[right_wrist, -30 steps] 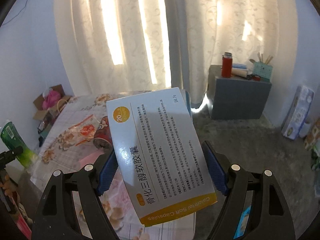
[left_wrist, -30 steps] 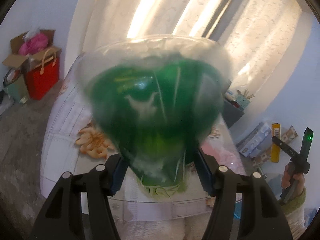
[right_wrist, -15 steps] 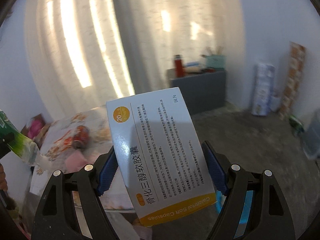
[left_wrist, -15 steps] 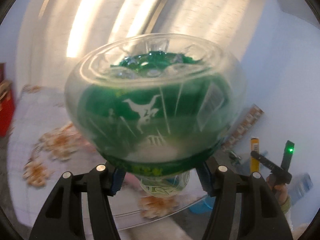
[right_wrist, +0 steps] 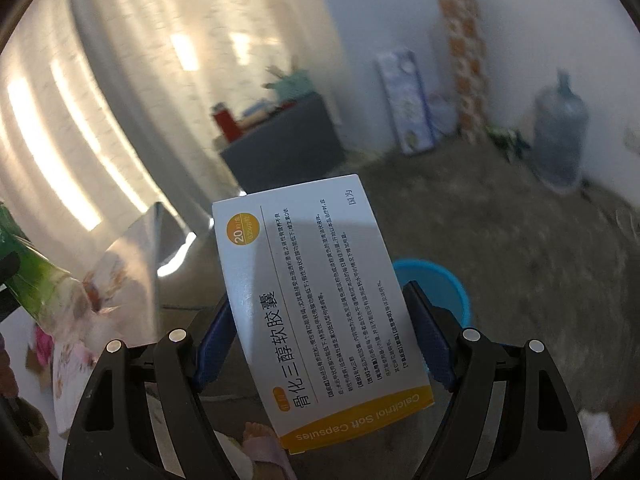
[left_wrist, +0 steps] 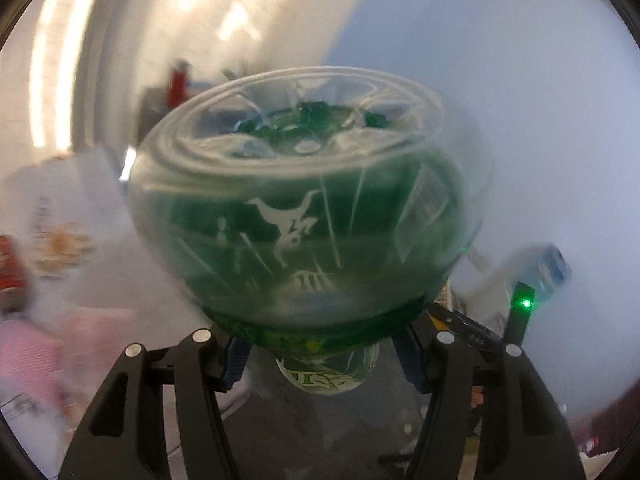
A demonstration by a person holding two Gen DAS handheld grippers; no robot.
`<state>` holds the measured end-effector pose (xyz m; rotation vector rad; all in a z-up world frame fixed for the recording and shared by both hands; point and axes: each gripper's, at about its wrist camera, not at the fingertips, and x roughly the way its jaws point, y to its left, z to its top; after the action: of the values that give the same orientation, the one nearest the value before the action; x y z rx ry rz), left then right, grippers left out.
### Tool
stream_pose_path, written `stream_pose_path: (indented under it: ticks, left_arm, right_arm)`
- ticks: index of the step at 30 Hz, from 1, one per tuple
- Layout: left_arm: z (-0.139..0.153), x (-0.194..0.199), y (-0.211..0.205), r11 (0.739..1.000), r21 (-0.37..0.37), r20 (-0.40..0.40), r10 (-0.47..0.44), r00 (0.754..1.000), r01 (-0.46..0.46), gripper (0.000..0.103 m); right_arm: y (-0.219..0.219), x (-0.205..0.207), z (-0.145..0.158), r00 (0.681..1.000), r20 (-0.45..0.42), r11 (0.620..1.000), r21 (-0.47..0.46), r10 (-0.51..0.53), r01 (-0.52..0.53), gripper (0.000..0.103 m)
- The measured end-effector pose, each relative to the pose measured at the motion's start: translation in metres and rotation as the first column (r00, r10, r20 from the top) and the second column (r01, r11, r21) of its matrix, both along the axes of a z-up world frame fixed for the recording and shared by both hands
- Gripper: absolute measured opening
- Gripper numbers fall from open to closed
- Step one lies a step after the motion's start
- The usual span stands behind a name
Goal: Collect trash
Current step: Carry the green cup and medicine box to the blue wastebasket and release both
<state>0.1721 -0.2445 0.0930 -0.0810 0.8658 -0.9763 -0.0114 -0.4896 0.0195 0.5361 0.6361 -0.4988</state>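
Both loads in the air, carried toward the blue bin [right_wrist: 436, 288] on the floor. Left gripper [left_wrist: 320, 354] clamped on the green plastic bottle [left_wrist: 308, 216], base pointing forward, neck end between the blue pads. Right gripper [right_wrist: 320, 336] clamped on the white medicine box [right_wrist: 316, 308], held by its long edges, tilted, yellow band nearest the camera. Bin just behind the box, partly hidden by it; bottle off to the left of the bin, beside the table [right_wrist: 132, 264] with the floral cloth.

Probably the carry-to-bin step. Best to bring each item directly above the bin before parting the fingers, box first since nearest. Worth keeping the bottle squeezed firmly: round, smooth, likely to slip. Low release, to avoid bouncing off the rim
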Motion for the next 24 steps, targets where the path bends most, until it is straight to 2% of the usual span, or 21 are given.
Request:
stream_pose_path:
  ticks: [4,8,11,14,17,21,22,23,24]
  left_arm:
    - [-0.044,0.009,-0.078,0.990,0.086,-0.099,-0.106,0.989,0.115,0.059]
    - [-0.102,0.021,-0.151,0.961,0.173,-0.233,-0.172,0.957,0.215,0.059]
    - [-0.142,0.033,-0.194,0.934,0.240,-0.301,-0.186,0.935,0.263,0.059]
    - [-0.171,0.038,-0.230,0.909,0.293,-0.337,-0.192,0.922,0.296,0.059]
    - [-0.199,0.049,-0.267,0.883,0.332,-0.400,-0.186,0.897,0.331,0.059]
    - [-0.236,0.074,-0.319,0.833,0.414,-0.444,-0.167,0.880,0.367,0.060]
    - [-0.247,0.080,-0.331,0.830,0.411,-0.467,-0.164,0.869,0.378,0.061]
    - [-0.258,0.084,-0.343,0.831,0.391,-0.503,-0.167,0.848,0.396,0.068]
    - [-0.264,0.086,-0.352,0.831,0.390,-0.517,-0.159,0.841,0.397,0.078]
  right_arm:
    - [-0.023,-0.010,-0.040,0.998,-0.029,0.995,0.078,-0.063,0.065,0.075]
    - [-0.043,-0.010,-0.083,0.992,-0.056,0.977,0.177,-0.112,0.121,0.075]
    - [-0.056,-0.007,-0.117,0.986,-0.089,0.956,0.244,-0.142,0.160,0.075]
    - [-0.067,-0.002,-0.144,0.979,-0.122,0.939,0.286,-0.163,0.192,0.075]
    - [-0.074,-0.003,-0.165,0.973,-0.148,0.921,0.323,-0.179,0.218,0.075]
    - [-0.091,0.002,-0.188,0.964,-0.177,0.901,0.356,-0.198,0.250,0.075]
    - [-0.095,0.006,-0.196,0.961,-0.185,0.896,0.360,-0.204,0.259,0.076]
    - [-0.100,0.010,-0.202,0.956,-0.198,0.894,0.355,-0.215,0.274,0.076]
    - [-0.104,0.014,-0.209,0.954,-0.211,0.896,0.347,-0.213,0.277,0.076]
